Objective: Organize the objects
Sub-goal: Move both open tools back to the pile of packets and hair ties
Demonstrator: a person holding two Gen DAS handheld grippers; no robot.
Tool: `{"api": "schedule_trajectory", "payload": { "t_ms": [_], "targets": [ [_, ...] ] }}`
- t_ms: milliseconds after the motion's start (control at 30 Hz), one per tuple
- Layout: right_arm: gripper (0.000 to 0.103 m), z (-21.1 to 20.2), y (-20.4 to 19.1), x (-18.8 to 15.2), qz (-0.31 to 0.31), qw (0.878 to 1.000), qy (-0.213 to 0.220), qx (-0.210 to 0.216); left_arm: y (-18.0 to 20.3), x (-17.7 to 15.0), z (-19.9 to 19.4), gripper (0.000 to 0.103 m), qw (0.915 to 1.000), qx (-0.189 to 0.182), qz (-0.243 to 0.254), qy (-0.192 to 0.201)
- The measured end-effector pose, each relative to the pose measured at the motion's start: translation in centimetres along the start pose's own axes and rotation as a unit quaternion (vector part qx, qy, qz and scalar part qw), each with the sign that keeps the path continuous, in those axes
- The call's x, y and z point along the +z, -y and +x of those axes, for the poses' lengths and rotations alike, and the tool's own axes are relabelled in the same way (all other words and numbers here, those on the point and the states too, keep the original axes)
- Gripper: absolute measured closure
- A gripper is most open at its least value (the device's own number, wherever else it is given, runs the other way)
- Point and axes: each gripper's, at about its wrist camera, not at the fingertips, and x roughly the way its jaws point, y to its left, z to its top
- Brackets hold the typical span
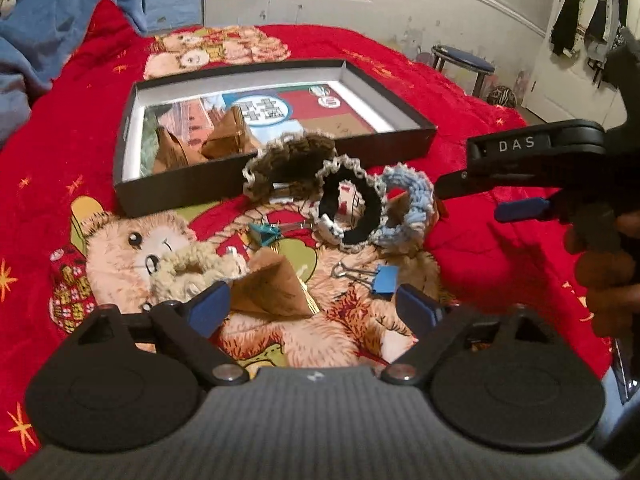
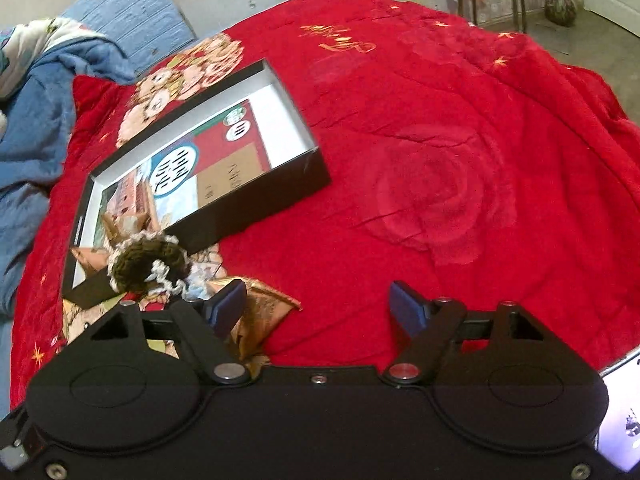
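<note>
Red bedspread (image 1: 460, 100) fills both views. Your left gripper (image 1: 314, 306) is spread wide and holds nothing; a brown paper packet (image 1: 272, 288) lies just ahead between its fingers, a blue binder clip (image 1: 384, 279) beside the right finger, crocheted scrunchies (image 1: 352, 208) and the black box (image 1: 276, 128) farther ahead. Your right gripper (image 2: 320, 308) is wide too, over bare bedspread, box ahead-left.
</note>
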Motion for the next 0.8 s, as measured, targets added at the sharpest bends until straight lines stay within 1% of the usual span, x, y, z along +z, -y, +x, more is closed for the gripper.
{"api": "schedule_trajectory", "payload": {
  "t_ms": [167, 300, 433, 500, 567, 633, 667, 800],
  "targets": [
    [0.027, 0.7, -0.7, -0.3, -0.015, 1.0, -0.006, 0.001, 0.6, -0.2, 1.0, 0.011, 0.9998, 0.013, 0.018, -0.002],
    [0.027, 0.7, -0.8, -0.2, -0.017, 1.0, -0.007, 0.014, 0.1, 0.1, 1.7, 0.015, 0.9996, 0.028, 0.007, -0.001],
    [0.028, 0.9, -1.3, -0.4, -0.031, 0.999, -0.013, 0.026, -0.6, 0.3, 2.3, 0.023, 0.9991, 0.04, -0.008, -0.005],
    [0.03, 1.1, -1.7, -0.6, -0.041, 0.999, -0.013, 0.025, -0.8, 0.3, 2.5, 0.027, 0.9989, 0.046, -0.01, -0.007],
    [0.031, 1.3, -2.1, -0.8, -0.054, 0.998, -0.013, 0.022, -0.9, 0.3, 2.7, 0.034, 0.9985, 0.053, -0.01, -0.007],
    [0.032, 1.4, -2.5, -0.9, -0.067, 0.998, -0.011, 0.018, -1.1, 0.4, 2.8, 0.039, 0.9984, 0.055, -0.013, -0.006],
    [0.035, 1.5, -2.7, -0.9, -0.071, 0.997, -0.013, 0.017, -1.1, 0.4, 2.8, 0.041, 0.9984, 0.054, -0.015, -0.006],
    [0.038, 1.7, -2.7, -1.1, -0.071, 0.997, -0.016, 0.018, -1.1, 0.3, 2.7, 0.045, 0.998, 0.06, -0.02, -0.004]
  ]
}}
